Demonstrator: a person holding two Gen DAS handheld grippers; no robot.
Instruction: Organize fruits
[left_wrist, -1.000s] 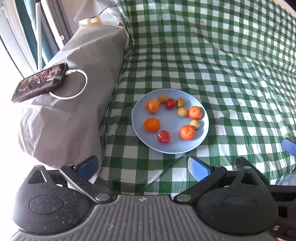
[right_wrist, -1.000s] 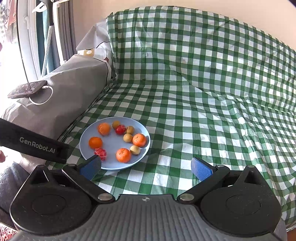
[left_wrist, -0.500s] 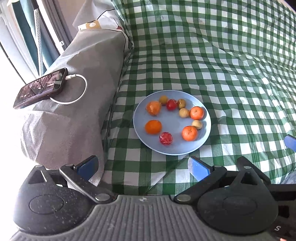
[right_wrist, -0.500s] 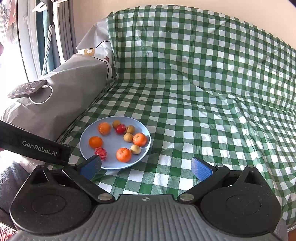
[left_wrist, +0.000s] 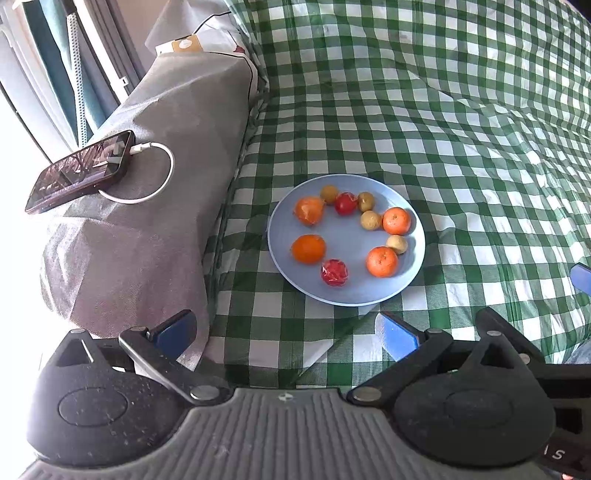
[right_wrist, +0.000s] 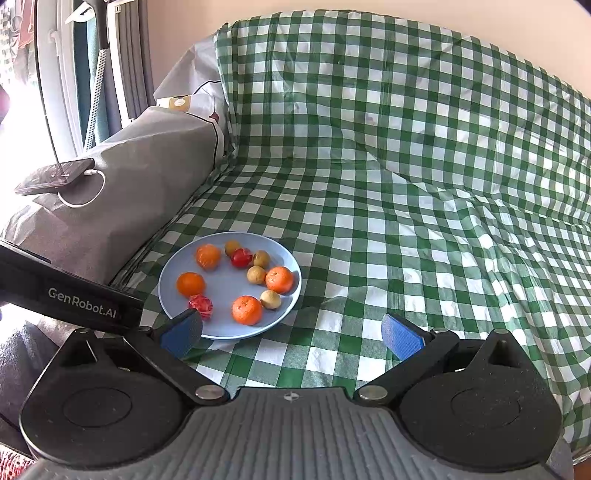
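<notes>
A light blue plate (left_wrist: 347, 290) lies on the green checked cloth and also shows in the right wrist view (right_wrist: 229, 328). On it are several oranges (left_wrist: 308, 249) (right_wrist: 246, 309), two red fruits (left_wrist: 334, 272) (right_wrist: 201, 305) and several small tan fruits (left_wrist: 370, 219) (right_wrist: 256, 275). My left gripper (left_wrist: 284, 332) is open and empty, a little short of the plate's near rim. My right gripper (right_wrist: 291, 334) is open and empty, its left finger by the plate's near edge.
A grey covered armrest (left_wrist: 147, 206) rises left of the plate, with a phone (left_wrist: 79, 171) and white cable (left_wrist: 147, 195) on top. The checked cloth (right_wrist: 424, 221) covers the seat and backrest. The left gripper's body (right_wrist: 74, 299) shows at the right view's left edge.
The left gripper has drifted slightly, so the plate sits a little further right and lower in its view. The right gripper has barely moved.
</notes>
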